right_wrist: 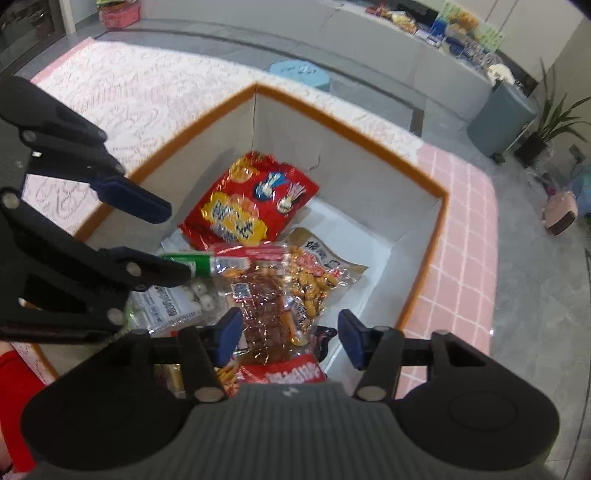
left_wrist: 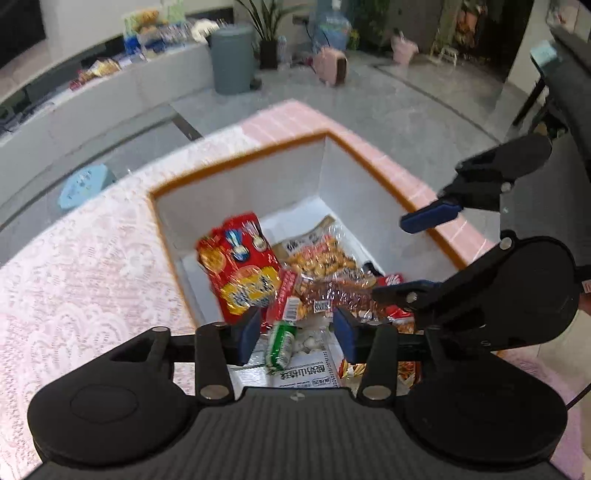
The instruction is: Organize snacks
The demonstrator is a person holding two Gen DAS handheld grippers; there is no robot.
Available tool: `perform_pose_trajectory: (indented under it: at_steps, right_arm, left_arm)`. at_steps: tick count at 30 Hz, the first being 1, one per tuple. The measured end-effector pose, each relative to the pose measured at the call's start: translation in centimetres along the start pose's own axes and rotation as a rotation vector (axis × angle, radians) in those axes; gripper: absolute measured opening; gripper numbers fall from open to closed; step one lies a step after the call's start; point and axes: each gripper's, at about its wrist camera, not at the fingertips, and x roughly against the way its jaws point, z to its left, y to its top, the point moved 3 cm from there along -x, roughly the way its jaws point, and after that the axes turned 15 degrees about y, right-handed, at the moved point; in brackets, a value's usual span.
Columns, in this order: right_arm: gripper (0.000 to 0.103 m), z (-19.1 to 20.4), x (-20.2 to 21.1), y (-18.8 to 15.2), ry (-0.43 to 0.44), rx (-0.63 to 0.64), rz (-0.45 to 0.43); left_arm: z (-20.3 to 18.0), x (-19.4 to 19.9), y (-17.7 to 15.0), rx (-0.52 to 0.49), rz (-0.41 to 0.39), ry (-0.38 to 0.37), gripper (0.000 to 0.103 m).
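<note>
Red biscuit bag [left_wrist: 242, 271] leans lengthwise against the box wall [left_wrist: 236, 199], top upward; both tools [left_wrist: 297, 330] [right_wrist: 288, 338] gape, empty.

A home living room: grey tiled floor [left_wrist: 388, 107], long low white TV bench [left_wrist: 110, 92] strewn with snack packets, potted plant [left_wrist: 266, 33], grey bin [left_wrist: 232, 59], lace-covered worktop [left_wrist: 74, 258].

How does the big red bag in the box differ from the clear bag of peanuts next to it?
The red bag is opaque and printed; the peanut bag is see-through, its nuts showing. The red bag leans tilted against the box wall; the peanut bag lies flatter. The red bag looks larger. Both sit inside the box, untouched by the tongs.
</note>
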Motion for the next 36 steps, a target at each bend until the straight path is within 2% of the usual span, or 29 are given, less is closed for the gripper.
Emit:
perform_pose_trajectory:
  at_steps: [2, 4, 8, 12, 17, 19, 22, 24, 27, 29, 33, 36]
  right_arm:
    - [0.065, 0.5, 1.3, -0.2, -0.016, -0.013, -0.032]
    - [0.066, 1.0, 2.6, -0.3, -0.027, -0.030, -0.070]
    - [0.073, 2.7, 5.7, -1.0, -0.045, -0.075, -0.178]
    - [0.078, 5.2, 8.4, -1.5, -0.036, -0.125, -0.289]
    - [0.085, 9.7, 11.5, -2.5, -0.029, -0.129, -0.420]
    - [0.089, 11.8, 12.6, -3.1, -0.045, -0.105, -0.460]
    - [0.091, 15.0, 14.6, -4.5, -0.092, -0.075, -0.528]
    - [0.096, 16.8, 15.5, -5.5, -0.118, -0.062, -0.571]
    - [0.097, 19.5, 16.4, -7.2, -0.141, -0.050, -0.629]
    - [0.098, 21.2, 16.8, -8.1, -0.145, -0.052, -0.650]
    - [0.099, 24.2, 16.9, -9.6, -0.158, -0.051, -0.679]
    - [0.100, 26.2, 16.7, -10.9, -0.181, -0.060, -0.699]
  left_arm:
    - [0.8, 1.8, -0.4, 0.025, -0.034, 0.017, 0.056]
    - [1.4, 3.9, -1.0, 0.049, -0.075, 0.047, 0.056]
    - [2.2, 7.9, -2.4, 0.080, -0.171, 0.125, 0.056]
    - [3.3, 11.5, -3.8, 0.138, -0.232, 0.179, 0.056]
    - [4.0, 15.6, -5.9, 0.192, -0.315, 0.273, 0.056]
    - [4.1, 17.2, -6.8, 0.209, -0.345, 0.292, 0.056]
    - [4.0, 19.3, -8.4, 0.239, -0.392, 0.314, 0.060]
    - [4.0, 20.0, -9.2, 0.245, -0.410, 0.321, 0.063]
    - [3.7, 21.0, -10.7, 0.255, -0.417, 0.328, 0.065]
    - [3.6, 21.7, -11.8, 0.252, -0.406, 0.331, 0.070]
    - [3.0, 22.7, -13.9, 0.234, -0.402, 0.384, 0.076]
    - [2.7, 23.2, -15.2, 0.260, -0.402, 0.420, 0.078]
